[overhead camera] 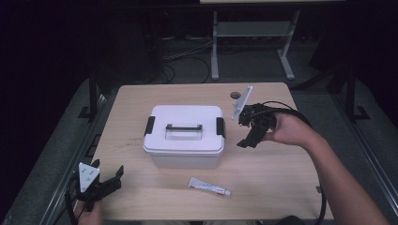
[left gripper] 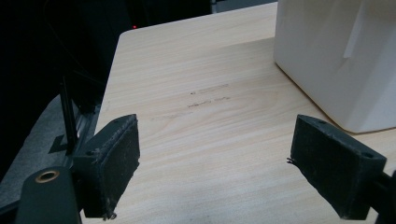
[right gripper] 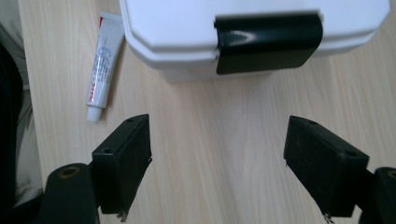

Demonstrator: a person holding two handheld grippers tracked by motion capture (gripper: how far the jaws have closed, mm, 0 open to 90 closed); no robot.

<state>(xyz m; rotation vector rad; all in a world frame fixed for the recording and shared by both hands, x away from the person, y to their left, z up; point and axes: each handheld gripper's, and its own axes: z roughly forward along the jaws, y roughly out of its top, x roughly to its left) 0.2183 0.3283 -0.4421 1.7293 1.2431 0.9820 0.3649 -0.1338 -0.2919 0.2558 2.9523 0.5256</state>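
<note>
A white lidded box (overhead camera: 184,135) with a black handle and black side latches stands in the middle of the wooden table (overhead camera: 141,101). My right gripper (overhead camera: 247,136) hovers open just right of the box, and its own view faces the right latch (right gripper: 268,43) with nothing between the jaws. A small white tube (overhead camera: 209,186) lies in front of the box, also seen in the right gripper view as the tube (right gripper: 102,64). My left gripper (overhead camera: 109,174) stands open at the table's front left corner, well away from the box (left gripper: 341,56), its jaws holding nothing.
The table's left edge (left gripper: 112,74) drops off to a dark floor with cables. A small round mark (overhead camera: 235,95) sits near the table's back right. A metal table frame (overhead camera: 248,33) stands behind on the floor. Bare wood lies between my left gripper and the box.
</note>
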